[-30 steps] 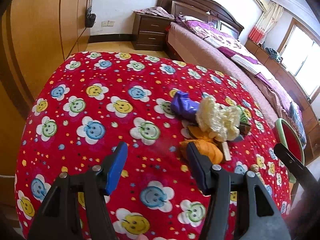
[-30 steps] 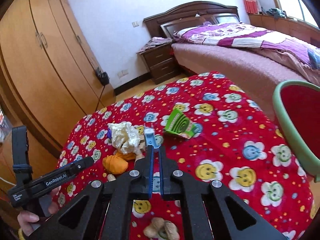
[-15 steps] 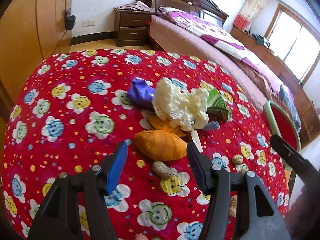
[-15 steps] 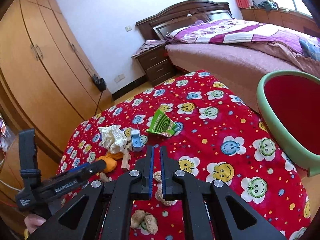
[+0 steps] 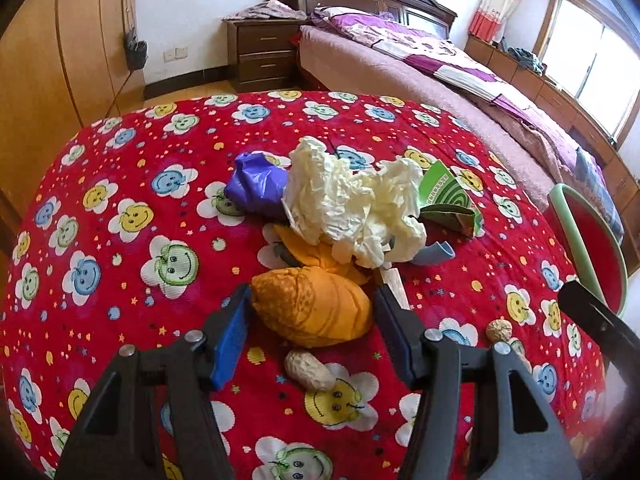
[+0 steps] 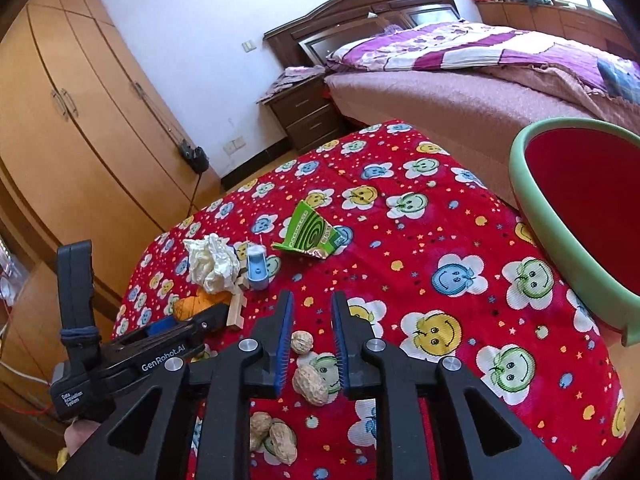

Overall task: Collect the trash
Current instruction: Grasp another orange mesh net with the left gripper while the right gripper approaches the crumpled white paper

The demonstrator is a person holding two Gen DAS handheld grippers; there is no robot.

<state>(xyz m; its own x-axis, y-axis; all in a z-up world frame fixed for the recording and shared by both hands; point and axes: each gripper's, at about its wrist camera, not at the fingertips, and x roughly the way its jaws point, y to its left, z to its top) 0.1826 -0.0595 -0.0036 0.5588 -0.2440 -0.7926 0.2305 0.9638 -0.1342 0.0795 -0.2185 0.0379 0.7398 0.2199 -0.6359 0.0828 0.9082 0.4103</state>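
— How was the left gripper (image 5: 312, 316) set?
— Spread wide, an orange wad (image 5: 312, 310) bracketed but not yet pinched, so it could be lifted.
— And the right gripper (image 6: 310, 344)?
— Held slightly apart over a peanut shell (image 6: 310, 383) on the counter (image 6: 440, 240), the red bin (image 6: 580, 216) being kept near for dropping.

Crumpled matt paper wad (image 5: 352, 208), glossy purple plastic bag (image 5: 256, 188), ribbed cloth cover (image 5: 120, 184) (printed), rough-shelled peanut (image 5: 310, 370).
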